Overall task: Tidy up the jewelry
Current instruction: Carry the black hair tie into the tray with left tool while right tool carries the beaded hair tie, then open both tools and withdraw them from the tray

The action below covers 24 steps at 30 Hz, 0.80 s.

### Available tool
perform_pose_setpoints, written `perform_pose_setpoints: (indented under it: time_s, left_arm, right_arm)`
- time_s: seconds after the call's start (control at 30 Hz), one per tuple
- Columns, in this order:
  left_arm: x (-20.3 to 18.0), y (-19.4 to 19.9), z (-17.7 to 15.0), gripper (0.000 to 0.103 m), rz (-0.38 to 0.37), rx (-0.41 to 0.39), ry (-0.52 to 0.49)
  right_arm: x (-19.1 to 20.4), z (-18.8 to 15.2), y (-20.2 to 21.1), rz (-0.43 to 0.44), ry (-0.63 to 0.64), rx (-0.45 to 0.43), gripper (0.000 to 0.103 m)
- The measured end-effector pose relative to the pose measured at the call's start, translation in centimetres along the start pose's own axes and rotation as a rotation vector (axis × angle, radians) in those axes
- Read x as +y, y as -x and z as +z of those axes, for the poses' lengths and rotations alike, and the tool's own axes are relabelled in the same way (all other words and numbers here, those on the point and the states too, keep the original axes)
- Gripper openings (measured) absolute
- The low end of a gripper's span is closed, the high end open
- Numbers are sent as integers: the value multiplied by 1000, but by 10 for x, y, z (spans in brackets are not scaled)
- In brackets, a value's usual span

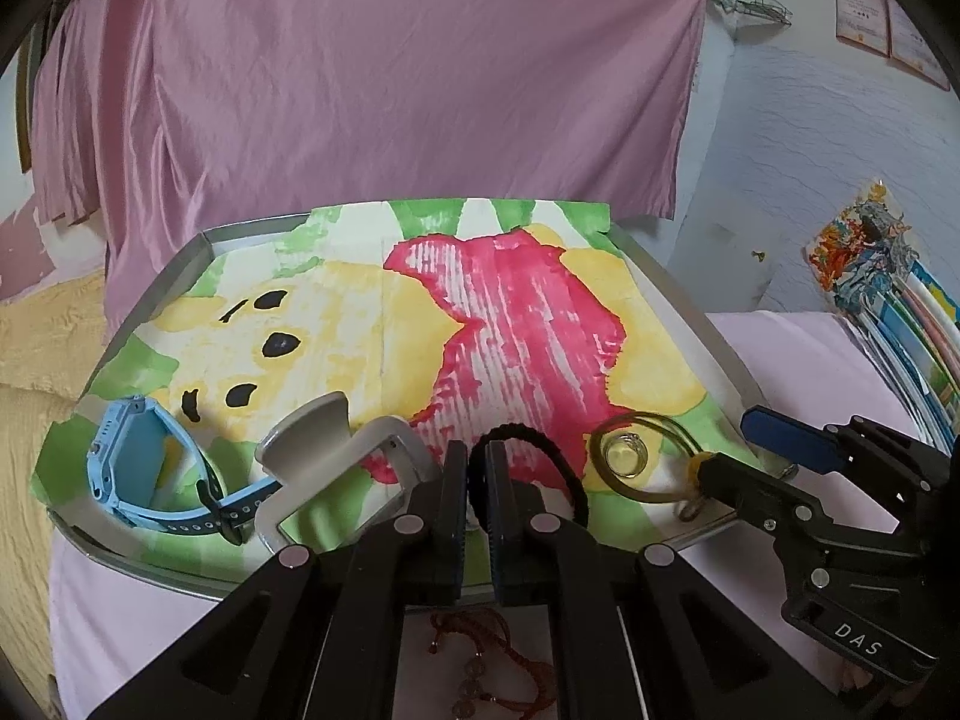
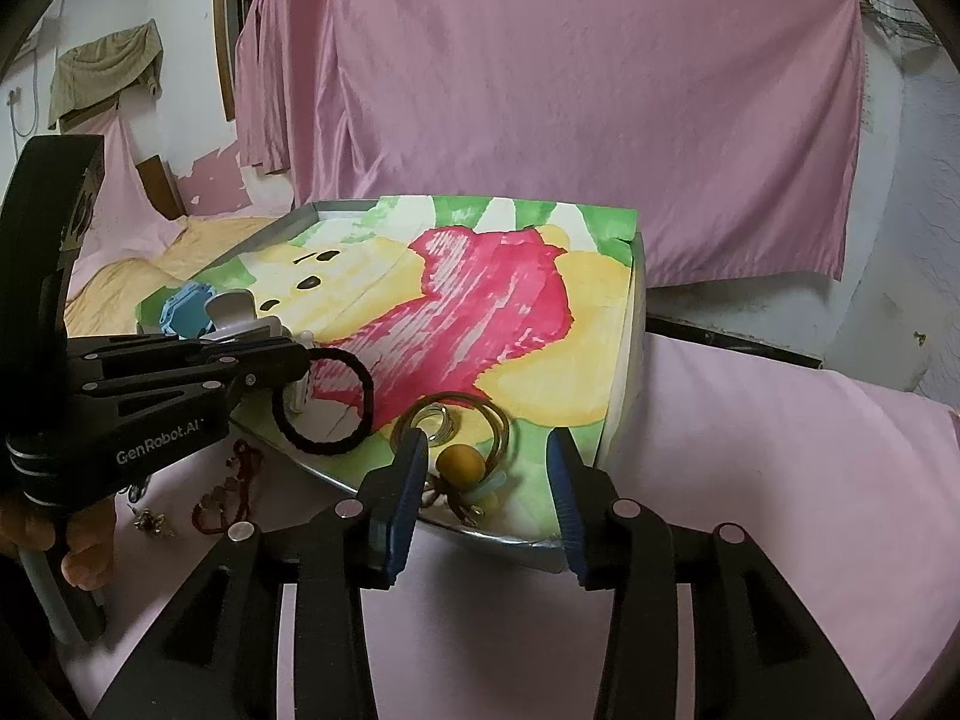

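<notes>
L gripper (image 1: 477, 480) jaws pinch the black hair tie (image 2: 324, 402) over the tray (image 2: 636, 312) w/ other jewelry, probably to place it there. R gripper (image 2: 487, 480) jaws spread, hovering near the gold ring (image 2: 456, 420).

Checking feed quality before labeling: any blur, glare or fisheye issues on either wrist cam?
Left wrist view: dark vignette at the corners, tray rim bowed by fisheye, black hair tie in the left gripper sharp, lighting soft and even. Right wrist view: same vignette, right gripper fingers large and slightly soft, ring small with mild glint, no harsh glare.
</notes>
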<state>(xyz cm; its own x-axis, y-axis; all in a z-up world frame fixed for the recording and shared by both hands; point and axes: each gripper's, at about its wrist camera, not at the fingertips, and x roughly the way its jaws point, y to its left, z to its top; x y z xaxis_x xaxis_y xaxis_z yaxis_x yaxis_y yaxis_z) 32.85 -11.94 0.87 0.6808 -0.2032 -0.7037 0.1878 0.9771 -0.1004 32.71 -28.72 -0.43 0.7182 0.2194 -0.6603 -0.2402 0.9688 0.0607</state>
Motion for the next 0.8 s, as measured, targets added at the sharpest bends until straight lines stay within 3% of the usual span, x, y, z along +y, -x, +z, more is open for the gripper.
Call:
perform_pose_setpoints:
  time_s: [0.27,0.4,0.43,0.6,0.63,0.7,0.8]
  left_arm:
    - [-1,10,-1,9,10,-37,-2]
    - [1,18,-2,48,6,-69,14]
    - [2,21,-3,53,3,-85,20]
    - [6,35,-4,55,4,-131,36]
    - [7,39,-5,63,6,-141,40]
    - [8,48,-8,76,14,-170,47]
    - [12,65,-14,87,21,-237,60]
  right_arm:
    - [-3,-1,10,-14,-19,-38,37]
    - [-5,-1,18,-10,-34,-65,38]
    - [-5,-1,20,-12,-38,-70,38]
    - [-8,-2,32,-1,-69,-115,43]
    - [-7,-3,35,-2,-74,-124,52]
    - [-7,-5,45,-6,-90,-156,61]
    - [-7,-9,58,-12,-113,-195,63]
